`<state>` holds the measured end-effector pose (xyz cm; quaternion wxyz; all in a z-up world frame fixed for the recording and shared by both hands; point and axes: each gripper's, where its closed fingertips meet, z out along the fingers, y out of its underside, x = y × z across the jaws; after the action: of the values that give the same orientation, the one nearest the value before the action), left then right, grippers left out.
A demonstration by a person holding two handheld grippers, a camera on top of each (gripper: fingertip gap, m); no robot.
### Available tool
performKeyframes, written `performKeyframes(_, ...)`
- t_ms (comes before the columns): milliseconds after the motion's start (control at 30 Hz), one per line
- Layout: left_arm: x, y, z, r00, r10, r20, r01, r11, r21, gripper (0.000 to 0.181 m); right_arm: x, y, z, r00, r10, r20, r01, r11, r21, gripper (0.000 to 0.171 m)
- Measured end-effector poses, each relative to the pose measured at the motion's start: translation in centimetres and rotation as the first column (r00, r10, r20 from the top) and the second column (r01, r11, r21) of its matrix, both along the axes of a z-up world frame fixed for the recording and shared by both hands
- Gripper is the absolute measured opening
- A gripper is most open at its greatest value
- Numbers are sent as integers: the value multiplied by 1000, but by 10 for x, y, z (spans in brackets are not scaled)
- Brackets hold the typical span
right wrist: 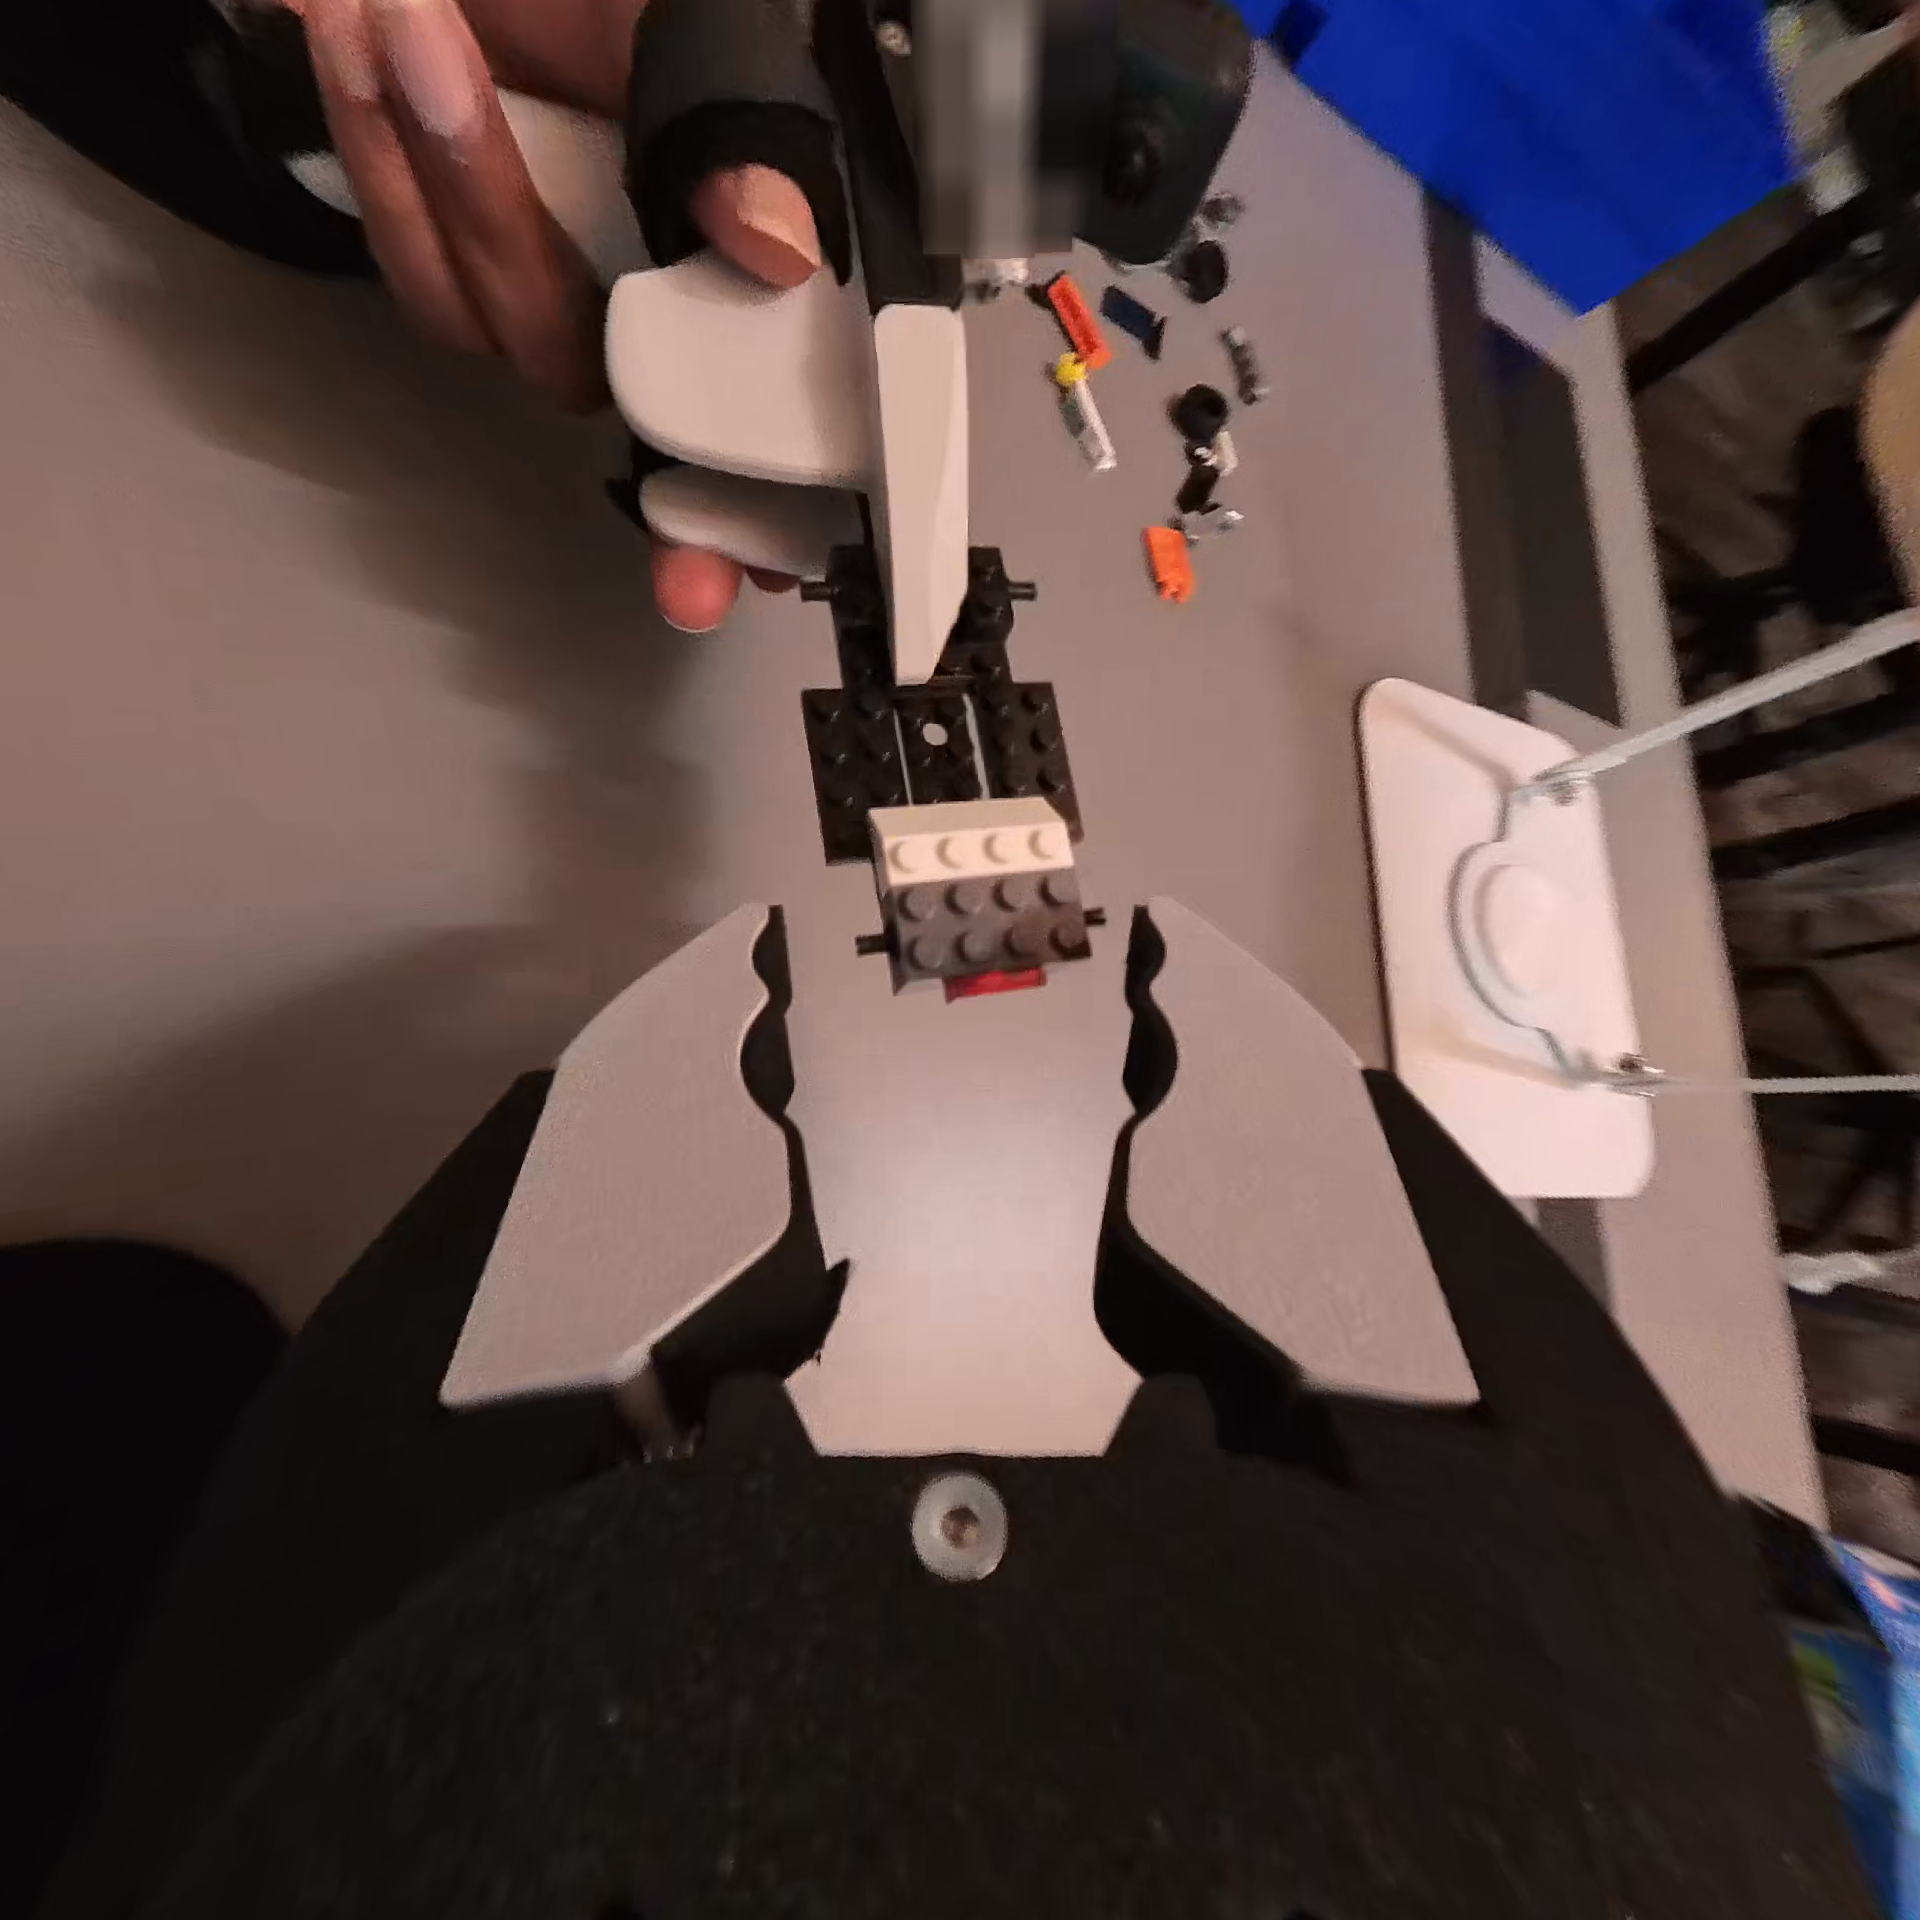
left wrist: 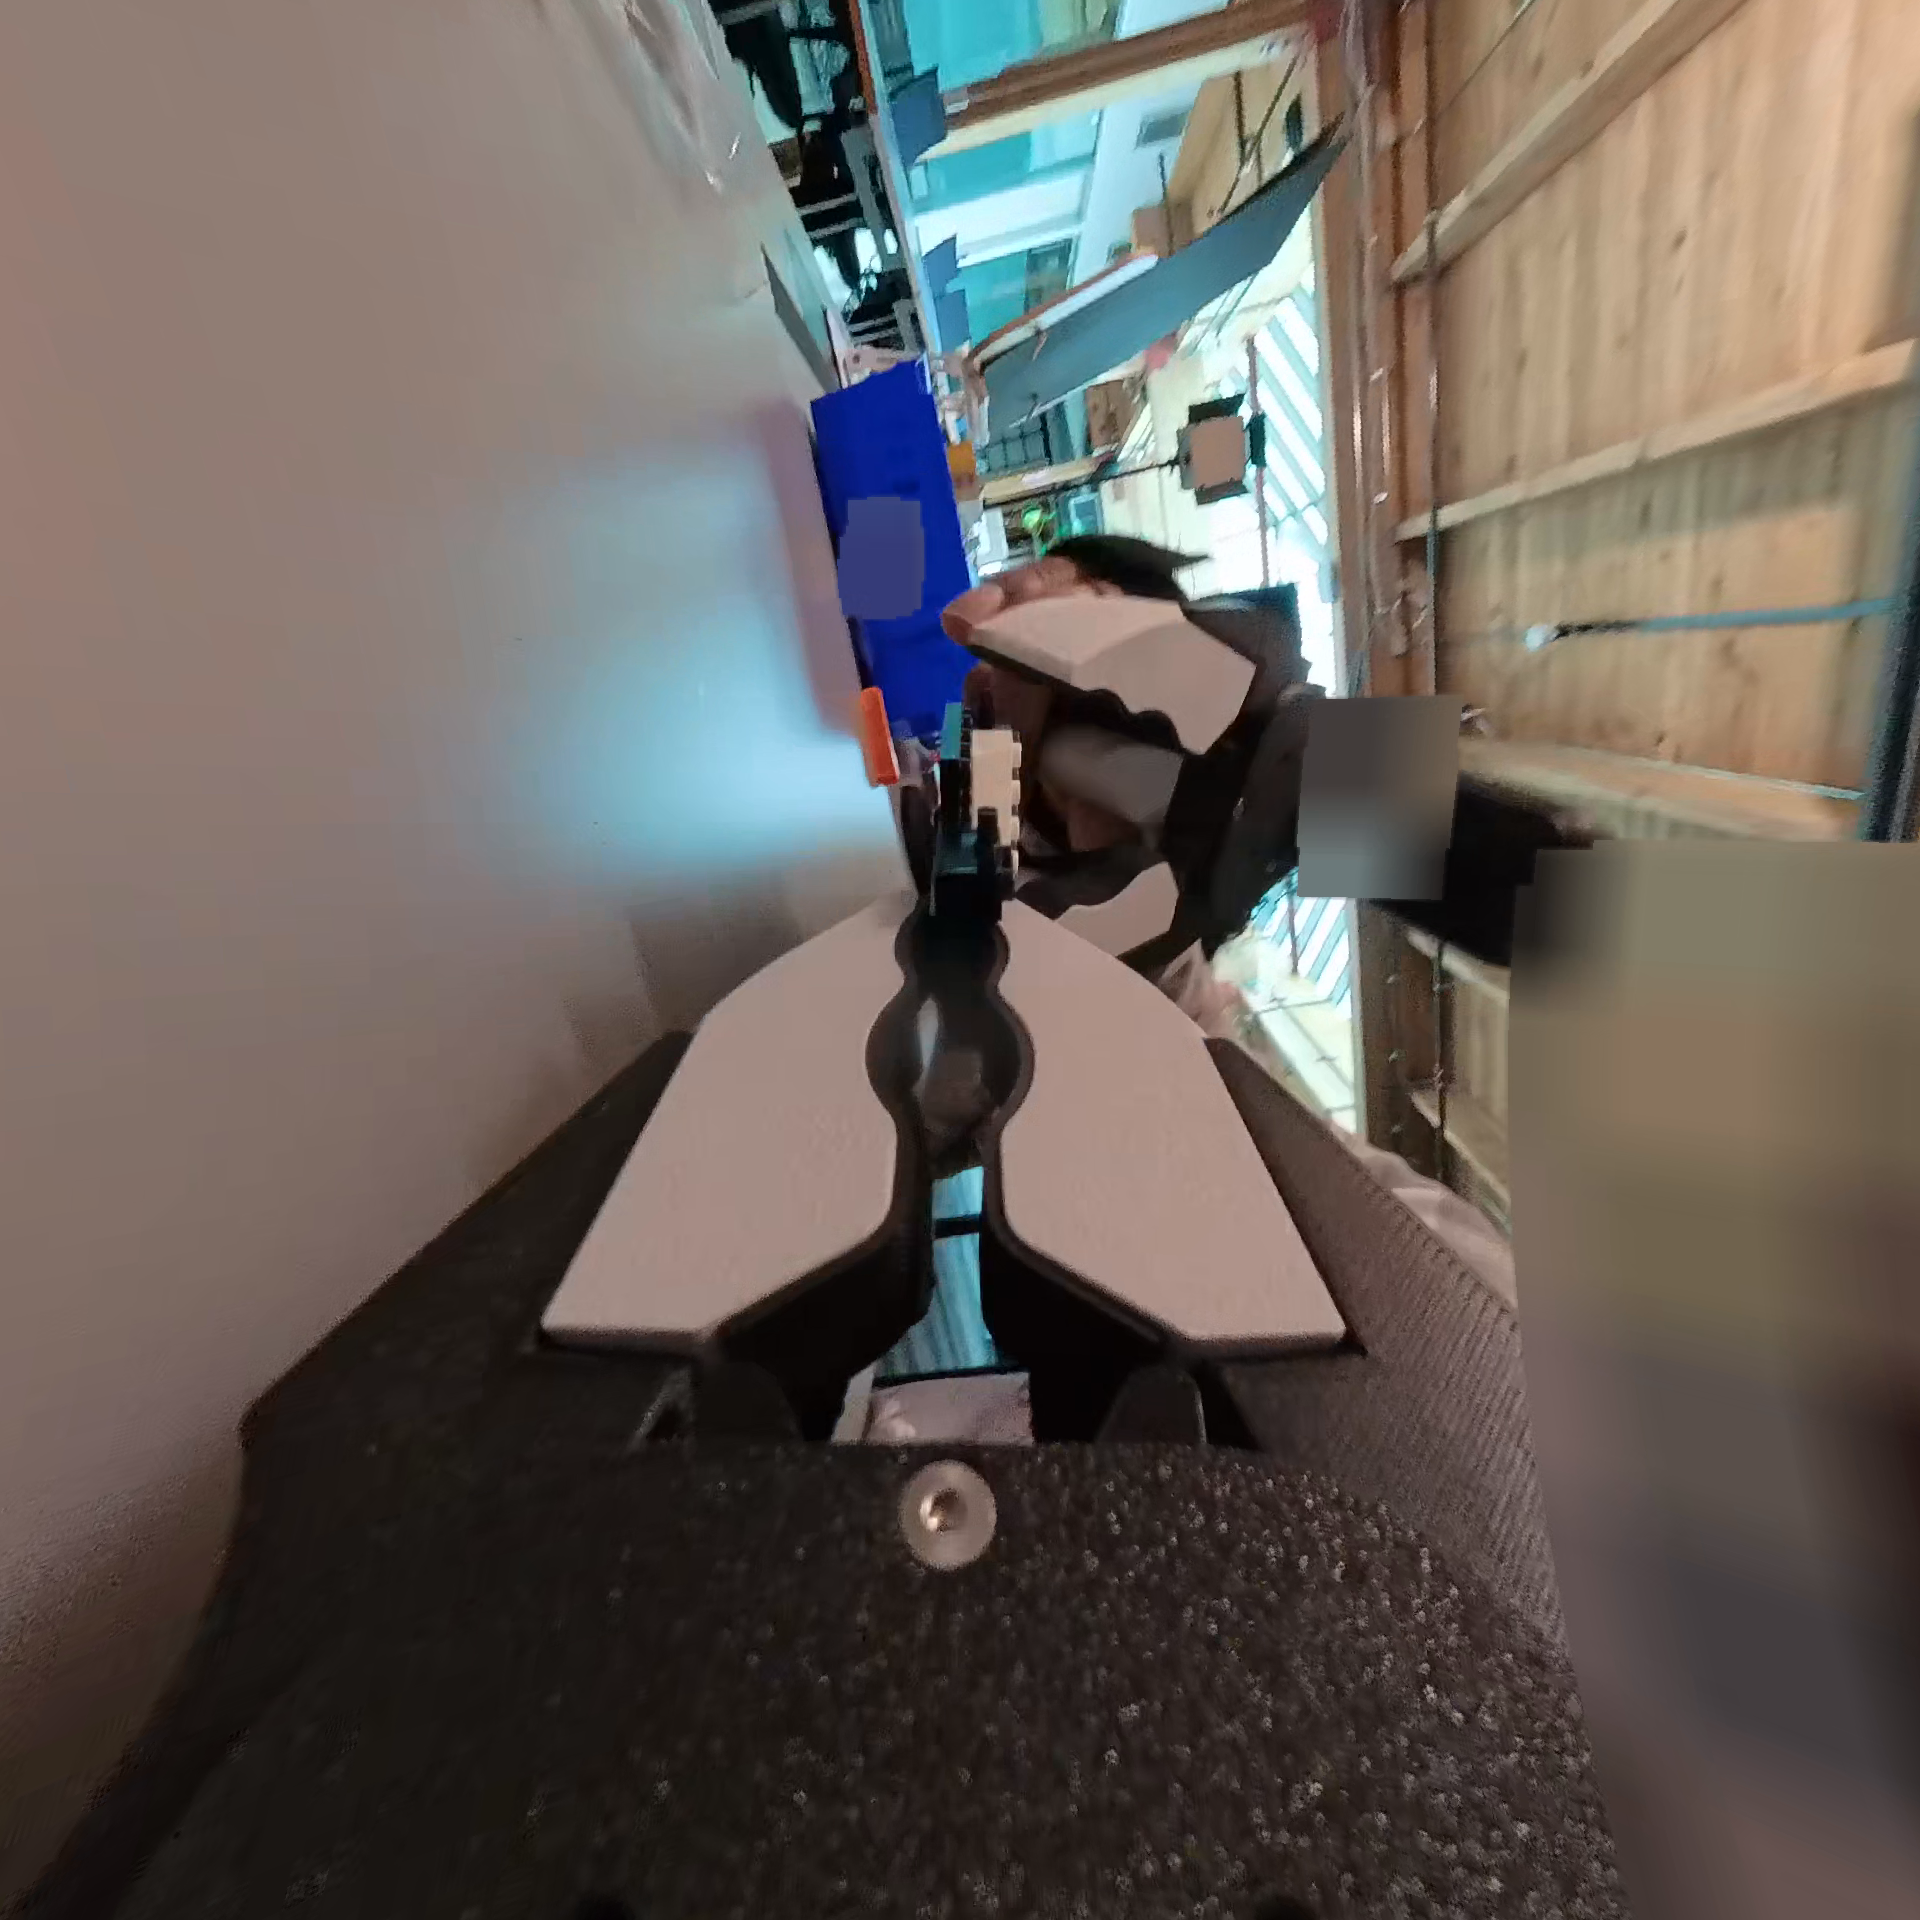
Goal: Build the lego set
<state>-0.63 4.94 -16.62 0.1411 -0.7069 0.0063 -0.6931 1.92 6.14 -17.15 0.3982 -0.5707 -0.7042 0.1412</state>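
Left tongs (right wrist: 920, 623) clamped narrow on the black far end of the lego build (right wrist: 940, 769), mid-counter (right wrist: 312, 727). Right tongs (right wrist: 956, 920) spread wide, hovering just short of its grey-white near end. Loose bricks (right wrist: 1164, 416) toward the far right edge, near a white tray (right wrist: 1434, 1122).

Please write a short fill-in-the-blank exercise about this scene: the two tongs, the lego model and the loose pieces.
1. The left tongs are shut on the ____ end of the lego model.
2. The right tongs are ____, with nothing between the fingers.
3. The white brick sits beside a ____ brick with two rows of studs.
4. The loose pieces lie near a ____ bin.

Missing words: black; open; grey; blue
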Motion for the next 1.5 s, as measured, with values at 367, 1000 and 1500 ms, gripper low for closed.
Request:
performKeyframes(367, -13, 24, -17, 997, 39, -67, -33, 995, 91, 23, -7, 17, -26, 998, -7, -67, -17, 937, -348, 50)
performKeyframes(1000, -39, 46, -47, 938, 165, -306, -59, 943, 328, 19, 4, 55, -87, 994, -40, 103, 72, 941, -332, 55)
performKeyframes(1500, -43, 48, -53, 882, 229, -411, -9, 881, 472, 13, 7, 53, -84, 983, -156, 95, 177, 936, -305, 63)
